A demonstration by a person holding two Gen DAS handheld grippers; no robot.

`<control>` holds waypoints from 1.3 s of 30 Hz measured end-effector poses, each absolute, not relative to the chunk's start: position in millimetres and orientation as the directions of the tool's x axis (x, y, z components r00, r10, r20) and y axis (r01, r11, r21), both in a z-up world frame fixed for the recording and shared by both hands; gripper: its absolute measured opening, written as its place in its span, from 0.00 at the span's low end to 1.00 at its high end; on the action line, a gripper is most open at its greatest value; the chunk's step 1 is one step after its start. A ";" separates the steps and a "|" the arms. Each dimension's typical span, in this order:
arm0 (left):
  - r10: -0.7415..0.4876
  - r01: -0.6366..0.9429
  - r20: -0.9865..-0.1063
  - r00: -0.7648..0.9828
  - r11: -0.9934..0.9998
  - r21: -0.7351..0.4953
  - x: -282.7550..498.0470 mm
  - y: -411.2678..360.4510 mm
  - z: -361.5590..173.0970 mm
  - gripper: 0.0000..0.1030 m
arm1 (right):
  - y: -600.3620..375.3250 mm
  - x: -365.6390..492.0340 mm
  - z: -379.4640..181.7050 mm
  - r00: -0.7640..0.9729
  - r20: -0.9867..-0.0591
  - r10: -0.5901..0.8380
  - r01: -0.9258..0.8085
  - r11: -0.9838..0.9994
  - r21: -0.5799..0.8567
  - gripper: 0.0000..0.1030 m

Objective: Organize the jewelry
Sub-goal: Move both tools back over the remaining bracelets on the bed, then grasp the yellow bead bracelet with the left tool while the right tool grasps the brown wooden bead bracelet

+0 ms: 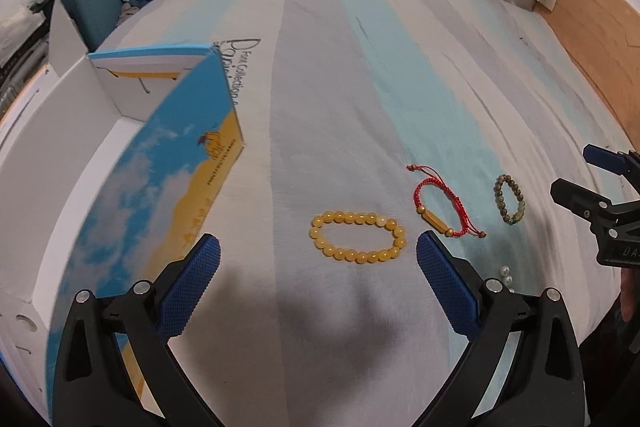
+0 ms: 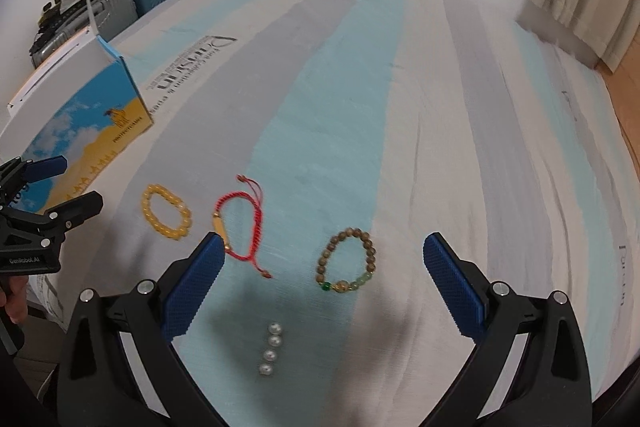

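Left wrist view: L gripper (image 1: 318,251) spread wide, empty, near yellow bead bracelet (image 1: 357,237); straddle beads w/ both pads, pinch gently. R gripper (image 2: 322,253) wide, empty.

Two close wrist views slanting down over the bed (image 1: 320,87), side by side (shared bracelets).

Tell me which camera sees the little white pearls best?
The right wrist view: the white pearls lie in a clear row of four between its jaws. The left wrist view shows only a couple, mostly hidden behind the left gripper's finger.

Striped bed (image 2: 460,115): bracelets (image 2: 166,213), pearls (image 2: 271,349), box (image 1: 160,163)
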State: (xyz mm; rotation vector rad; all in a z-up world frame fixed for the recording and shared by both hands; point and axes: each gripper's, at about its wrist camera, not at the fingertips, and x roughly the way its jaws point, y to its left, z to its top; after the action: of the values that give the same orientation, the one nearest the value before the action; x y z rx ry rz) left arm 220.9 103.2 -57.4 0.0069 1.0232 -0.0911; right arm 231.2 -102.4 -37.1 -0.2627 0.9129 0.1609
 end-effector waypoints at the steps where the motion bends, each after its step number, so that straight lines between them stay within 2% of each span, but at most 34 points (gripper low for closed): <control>1: -0.075 0.080 -0.853 0.516 0.996 -0.039 221.7 102.5 -59.6 0.93 | -104.9 233.0 -40.1 0.599 -0.800 0.023 -0.244 0.957 -0.155 0.93; 20: -0.085 0.108 -0.886 0.455 0.993 -0.040 249.8 89.8 -122.1 0.90 | -126.1 266.9 -97.1 0.524 -0.852 -0.022 -0.207 0.967 -0.152 0.93; 27: -0.079 0.119 -0.893 0.444 0.993 -0.029 259.1 82.8 -141.2 0.80 | -130.3 276.4 -119.6 0.491 -0.870 -0.034 -0.199 0.968 -0.150 0.92; 31: -0.066 0.134 -0.884 0.462 0.991 -0.003 261.3 78.2 -146.2 0.78 | -133.1 278.7 -131.8 0.467 -0.884 -0.032 -0.198 0.970 -0.140 0.88; 35: -0.071 0.146 -0.884 0.463 0.989 -0.003 261.3 78.4 -146.0 0.67 | -137.2 280.3 -137.9 0.457 -0.889 -0.011 -0.191 0.975 -0.110 0.86; 37: -0.078 0.156 -0.884 0.461 0.988 -0.006 263.0 73.7 -144.6 0.59 | -138.8 279.5 -137.8 0.456 -0.890 -0.003 -0.188 0.977 -0.099 0.81; 39: -0.084 0.165 -0.885 0.458 0.986 -0.009 261.4 73.6 -143.3 0.46 | -139.4 278.5 -135.6 0.455 -0.890 0.002 -0.191 0.977 -0.095 0.72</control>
State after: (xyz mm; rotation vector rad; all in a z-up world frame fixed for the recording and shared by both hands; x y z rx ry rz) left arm 261.4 73.6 -143.3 0.0824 1.0847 -0.1540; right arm 278.5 -139.4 -135.6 -0.1919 1.0934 0.1198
